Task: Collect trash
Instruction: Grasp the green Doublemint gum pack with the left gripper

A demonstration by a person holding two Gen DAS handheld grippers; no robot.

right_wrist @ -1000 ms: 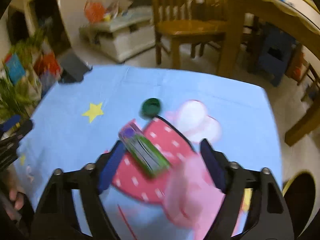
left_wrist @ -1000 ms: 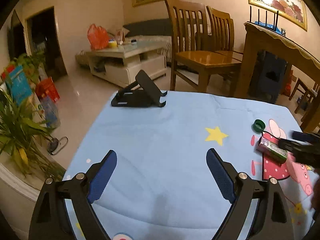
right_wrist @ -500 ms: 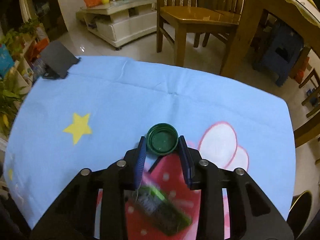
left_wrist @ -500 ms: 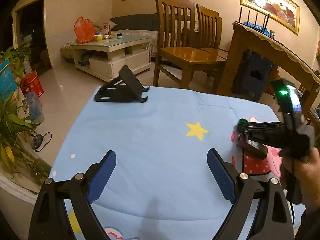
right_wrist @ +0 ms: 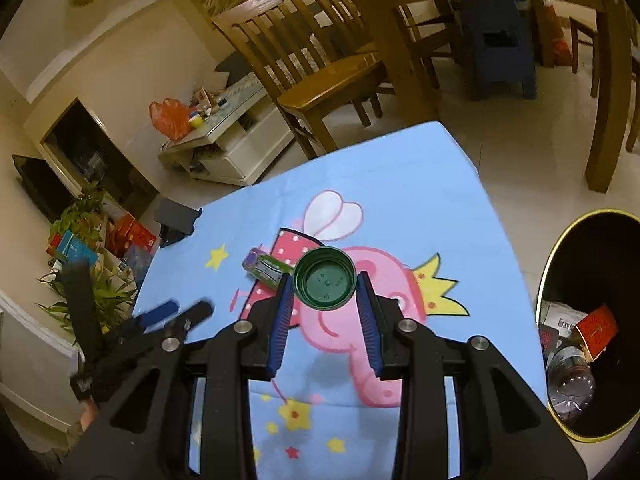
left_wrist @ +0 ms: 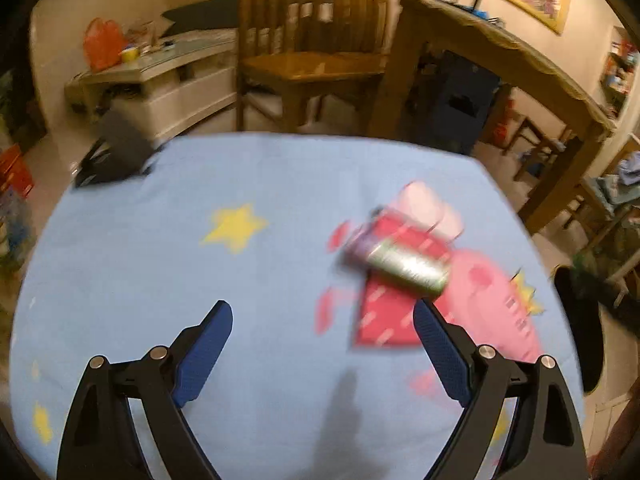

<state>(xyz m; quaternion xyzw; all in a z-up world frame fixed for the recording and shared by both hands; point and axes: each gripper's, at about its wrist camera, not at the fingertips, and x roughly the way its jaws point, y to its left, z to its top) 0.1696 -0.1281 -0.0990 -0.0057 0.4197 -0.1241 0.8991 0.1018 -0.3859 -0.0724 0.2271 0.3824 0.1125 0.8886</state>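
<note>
Surface: blue cartoon cloth (right_wrist: 400, 168) on a table in my living room
Bin (right_wrist: 560, 248): on the floor off the cloth's right edge, nearest my right gripper (right_wrist: 325, 280)
Right fingers: clamped on the green cap (right_wrist: 325, 286), lifted
Left gripper (left_wrist: 322, 320): spread wide, empty
Wrapper (left_wrist: 396, 260): on the cloth, ahead-right of my left fingers, lying diagonally

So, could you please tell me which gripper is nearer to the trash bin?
Right. The right gripper, shut on the green bottle cap, is raised over the table, with the trash bin just to its right. The left gripper is over the table's opposite side.
</note>
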